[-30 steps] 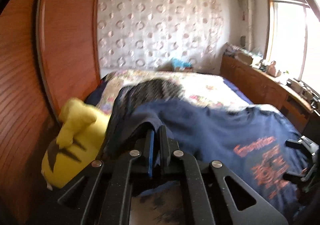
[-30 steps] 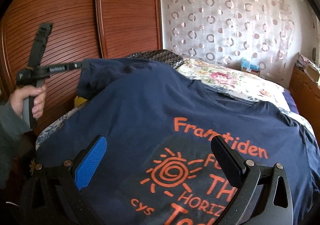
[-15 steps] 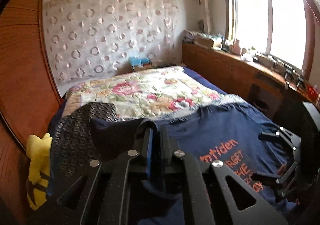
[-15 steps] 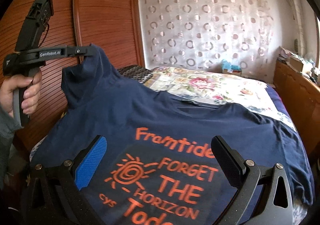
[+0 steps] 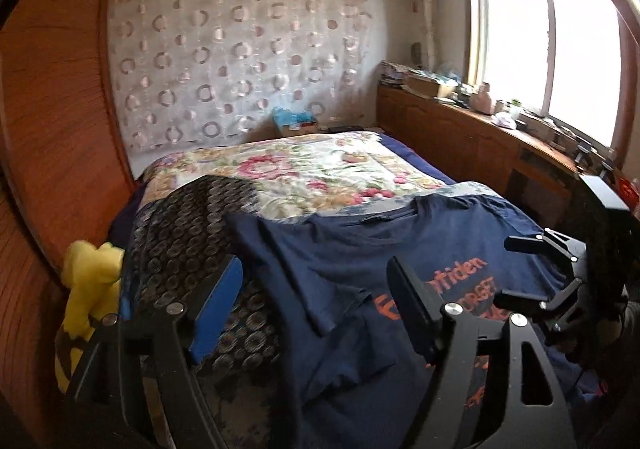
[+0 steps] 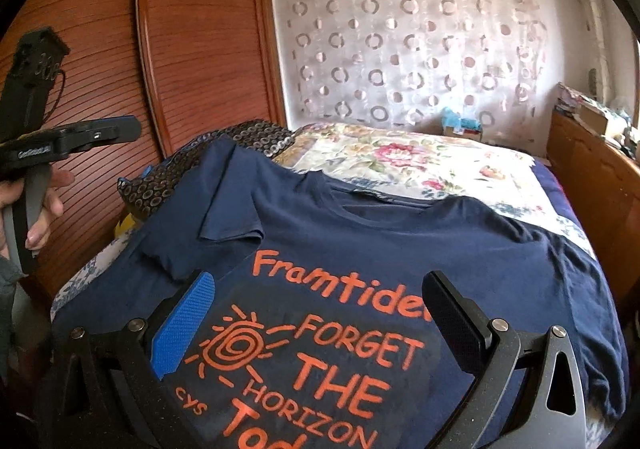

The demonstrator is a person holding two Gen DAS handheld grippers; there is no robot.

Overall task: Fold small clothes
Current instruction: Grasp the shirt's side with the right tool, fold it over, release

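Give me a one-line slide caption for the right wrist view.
Open right gripper above navy T-shirt on bed, one sleeve folded in; left gripper off the cloth.

1. Bed [image 5: 416, 165]: carried a floral quilt [image 5: 320, 173] across its far half.
2. Navy T-shirt [image 6: 460, 249]: lay flat on the near half, orange print up, left sleeve folded inward.
3. Dark ring-patterned cloth [image 5: 188, 233]: lay at the bed's left edge, partly under the shirt.
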